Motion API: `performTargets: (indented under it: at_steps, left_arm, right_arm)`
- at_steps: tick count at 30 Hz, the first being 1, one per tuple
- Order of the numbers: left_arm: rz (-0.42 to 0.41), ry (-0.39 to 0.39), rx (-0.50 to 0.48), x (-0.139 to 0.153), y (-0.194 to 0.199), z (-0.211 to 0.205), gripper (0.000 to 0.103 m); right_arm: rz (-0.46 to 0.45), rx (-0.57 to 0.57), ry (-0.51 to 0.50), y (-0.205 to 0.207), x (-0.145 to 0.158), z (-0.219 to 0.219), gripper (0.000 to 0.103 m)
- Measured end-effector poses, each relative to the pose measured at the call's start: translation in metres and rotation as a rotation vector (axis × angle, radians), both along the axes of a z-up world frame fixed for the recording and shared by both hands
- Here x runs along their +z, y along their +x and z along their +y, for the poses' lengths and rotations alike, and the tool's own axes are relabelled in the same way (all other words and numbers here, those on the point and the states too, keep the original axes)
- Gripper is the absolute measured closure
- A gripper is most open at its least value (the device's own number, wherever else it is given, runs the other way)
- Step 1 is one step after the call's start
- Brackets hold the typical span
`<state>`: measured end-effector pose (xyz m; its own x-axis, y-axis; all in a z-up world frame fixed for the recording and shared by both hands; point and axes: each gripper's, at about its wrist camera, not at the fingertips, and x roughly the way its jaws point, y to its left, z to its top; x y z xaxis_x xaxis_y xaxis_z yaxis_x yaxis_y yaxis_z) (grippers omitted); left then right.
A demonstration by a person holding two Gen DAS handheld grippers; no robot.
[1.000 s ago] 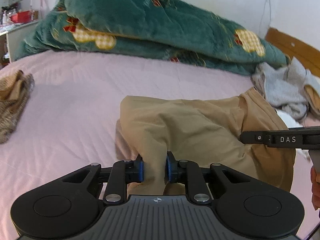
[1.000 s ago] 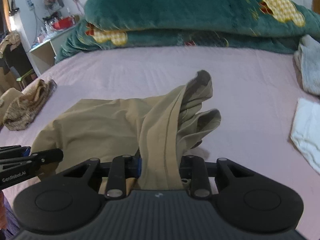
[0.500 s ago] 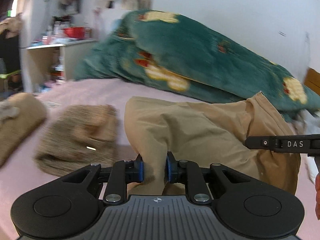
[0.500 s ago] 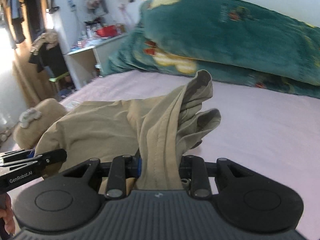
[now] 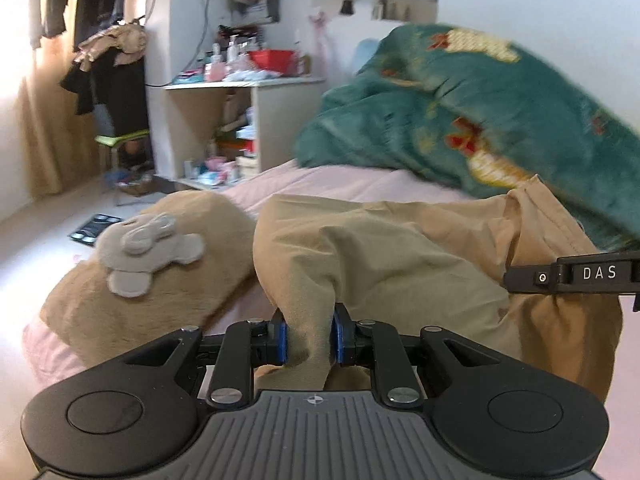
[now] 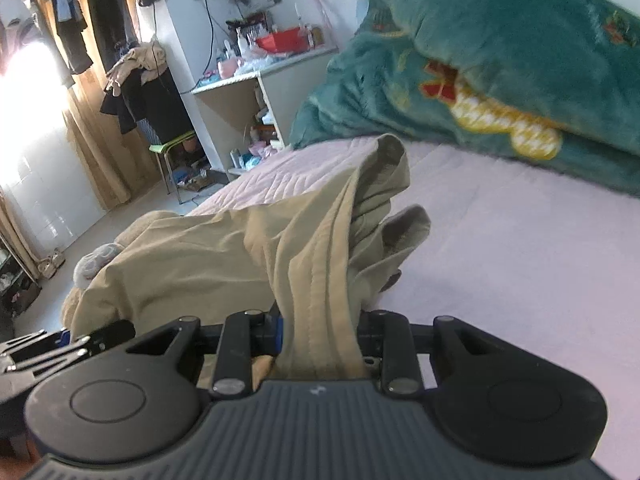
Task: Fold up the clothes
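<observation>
A tan garment hangs stretched between my two grippers above the pink bed. My left gripper is shut on one bunched end of it. My right gripper is shut on the other end, where the tan garment bunches in ribbed folds with a collar-like edge sticking up. The right gripper's finger shows at the right of the left wrist view. The left gripper shows at the lower left of the right wrist view.
A fuzzy tan garment with a grey patch lies at the bed's left edge. A green blanket is piled at the far side. A cluttered white shelf, a chair with dark clothes and bare floor lie beyond the bed's left edge.
Both grippers have swung left with the tan garment held between them. The view now faces the shelf and the fuzzy garment instead of the bed's middle and right.
</observation>
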<state>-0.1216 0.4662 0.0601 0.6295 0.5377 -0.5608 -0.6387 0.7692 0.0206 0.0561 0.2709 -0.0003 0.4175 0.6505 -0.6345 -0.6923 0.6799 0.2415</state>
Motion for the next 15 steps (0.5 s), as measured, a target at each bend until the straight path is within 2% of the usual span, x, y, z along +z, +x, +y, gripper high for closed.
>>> performTargets:
  at_steps: [3,4,6,7,9,12,15]
  left_arm:
    - [0.077,0.022,0.006,-0.019,0.006,0.012,0.077]
    - [0.102,0.036,0.004,-0.025,0.008,0.014,0.072]
    - [0.133,0.060,-0.002,-0.034,0.005,0.013,0.068]
    - [0.147,0.073,-0.001,-0.037,0.005,0.013,0.064]
    - [0.158,0.084,0.012,-0.037,0.000,0.011,0.057]
    - [0.159,0.090,0.038,-0.032,-0.013,0.005,0.046]
    - [0.145,0.082,0.053,-0.026,-0.023,0.000,0.044]
  right_arm:
    - [0.018,0.001,-0.022,0.001,-0.019,0.024,0.072]
    - [0.024,0.002,-0.029,0.002,-0.025,0.033,0.071]
    - [0.035,0.002,-0.043,0.002,-0.037,0.049,0.058]
    - [0.034,0.003,-0.050,0.002,-0.038,0.050,0.055]
    - [0.029,0.004,-0.064,0.002,-0.036,0.049,0.041]
    - [0.002,0.006,-0.092,-0.001,-0.032,0.047,0.029]
    - [-0.046,0.010,-0.128,-0.008,-0.026,0.044,0.026]
